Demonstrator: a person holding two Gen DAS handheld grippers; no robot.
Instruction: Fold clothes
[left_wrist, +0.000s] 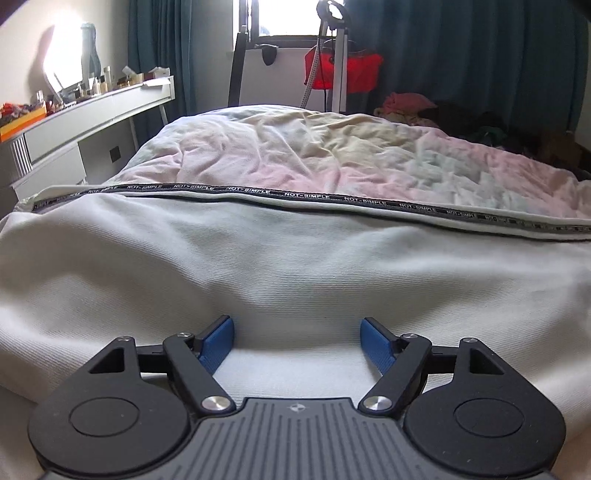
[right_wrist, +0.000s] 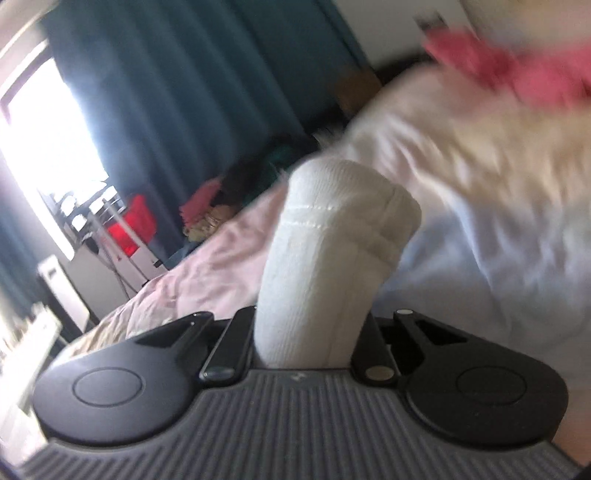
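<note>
- Left gripper (left_wrist: 297, 341): jaws stood wide, blue pads (left_wrist: 218, 343) apart, nothing pinched between them; it sat low over the white garment (left_wrist: 295, 266), the cloth lying in the gap.
- White garment: spread flat across the near part of the bed, ribbed weave, filling the near half of the left wrist view.
- A black tape (left_wrist: 295, 194) printed "NOT-SIMPLE" ran along the garment's far edge, left to right.
- Beyond it lay a rumpled pale pink and cream duvet (left_wrist: 314, 147).
- Right gripper (right_wrist: 310, 332): jaws drawn narrow, clamped on a bunched ribbed hem of white cloth (right_wrist: 332, 236), which stood up out of the jaws. Right wrist view tilted and blurred.
- Far left: a white dresser (left_wrist: 92, 118) with bottles and clutter.
- Far end: teal curtains (left_wrist: 461, 55), a bright window (left_wrist: 288, 16), something red (left_wrist: 343, 72) on a stand.
- Far right of the bed: a heap of pink and dark clothes (left_wrist: 424, 109).
</note>
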